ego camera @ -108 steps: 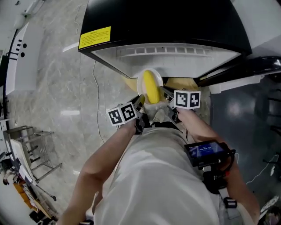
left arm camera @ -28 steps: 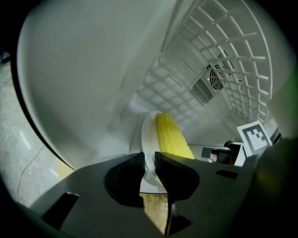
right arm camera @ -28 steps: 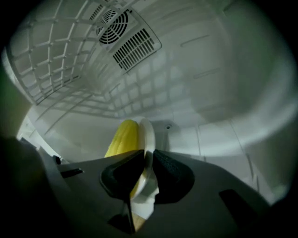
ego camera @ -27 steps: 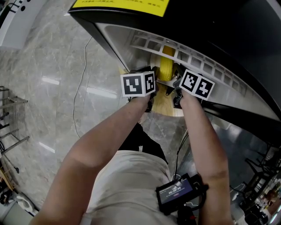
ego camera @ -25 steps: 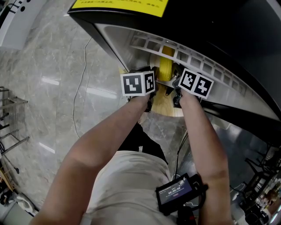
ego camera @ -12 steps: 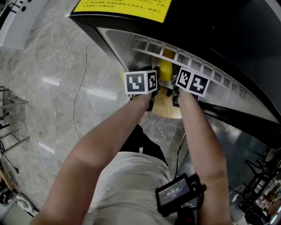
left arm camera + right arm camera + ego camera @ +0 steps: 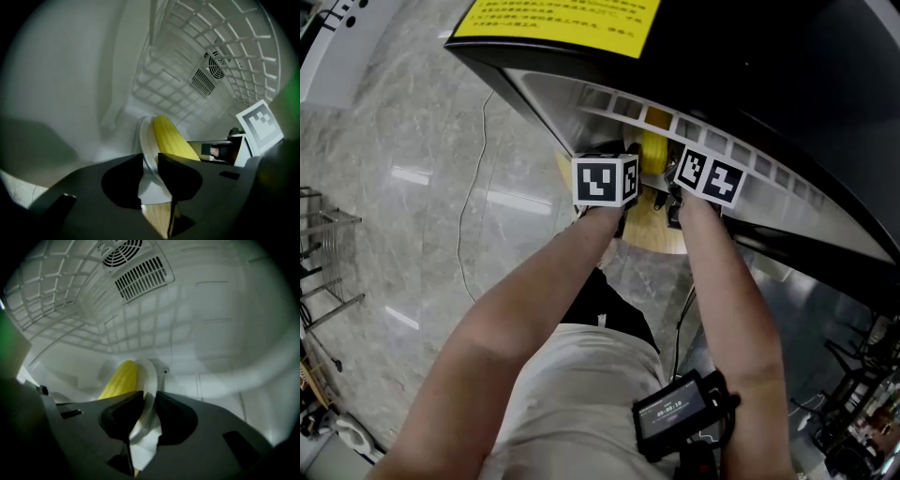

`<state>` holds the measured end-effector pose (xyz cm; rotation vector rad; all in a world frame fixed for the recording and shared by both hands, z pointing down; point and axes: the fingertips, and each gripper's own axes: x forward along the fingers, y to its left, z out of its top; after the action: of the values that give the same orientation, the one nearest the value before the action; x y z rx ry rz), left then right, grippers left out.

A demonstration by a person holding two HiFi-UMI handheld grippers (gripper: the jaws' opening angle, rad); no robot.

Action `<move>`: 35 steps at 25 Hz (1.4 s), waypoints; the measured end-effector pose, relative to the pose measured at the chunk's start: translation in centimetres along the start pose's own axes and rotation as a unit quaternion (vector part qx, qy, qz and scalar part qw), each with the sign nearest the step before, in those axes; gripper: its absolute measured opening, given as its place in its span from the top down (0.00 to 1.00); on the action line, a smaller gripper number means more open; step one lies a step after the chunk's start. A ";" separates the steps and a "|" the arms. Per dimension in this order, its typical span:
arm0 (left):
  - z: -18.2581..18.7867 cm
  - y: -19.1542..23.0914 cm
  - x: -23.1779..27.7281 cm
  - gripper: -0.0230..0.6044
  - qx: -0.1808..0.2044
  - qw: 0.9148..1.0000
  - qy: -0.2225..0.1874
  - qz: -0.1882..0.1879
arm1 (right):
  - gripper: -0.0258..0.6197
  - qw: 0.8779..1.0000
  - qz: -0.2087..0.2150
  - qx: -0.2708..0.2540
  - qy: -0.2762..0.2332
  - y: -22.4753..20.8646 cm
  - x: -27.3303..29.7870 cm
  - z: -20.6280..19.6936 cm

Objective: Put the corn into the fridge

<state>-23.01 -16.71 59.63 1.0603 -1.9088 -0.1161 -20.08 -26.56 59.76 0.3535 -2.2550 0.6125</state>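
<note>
Corn [image 7: 171, 140] on white plate [image 7: 146, 133], rim clenched nearest at plate's left side by fingers of left gripper [image 7: 150, 158]. At plate's right side, fingers of right gripper [image 7: 149, 398] released, just been opening, rim loose between them. Farther along plate, yellow cob, inside fridge [image 7: 741, 56]. Beyond plate, wire shelf [image 7: 220, 42] and fan vent [image 7: 140, 275].

Clothing: pale beige shirt [image 7: 572, 394], plain, with black trousers [image 7: 598, 295] showing beyond its hem. Arms bare all the way back from the tools. Left cube [image 7: 605, 180]: white faces, black square markers. Right cube [image 7: 710, 178]: same pattern, two marked faces visible. Well behind the right cube, beside the forearm: black device [image 7: 680, 411] with a lit bluish screen. A thin dark cable [image 7: 684, 323] runs toward it.
</note>
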 end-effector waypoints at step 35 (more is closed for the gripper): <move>0.4 -0.7 -2.9 0.82 0.095 0.995 -0.041 -0.011 | 0.79 0.997 -0.009 0.017 -0.079 -1.0 -2.8 1.4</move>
<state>-22.26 -15.17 57.11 1.2199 -2.0135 0.0113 -18.61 -27.98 57.13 0.4529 -2.3918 0.6339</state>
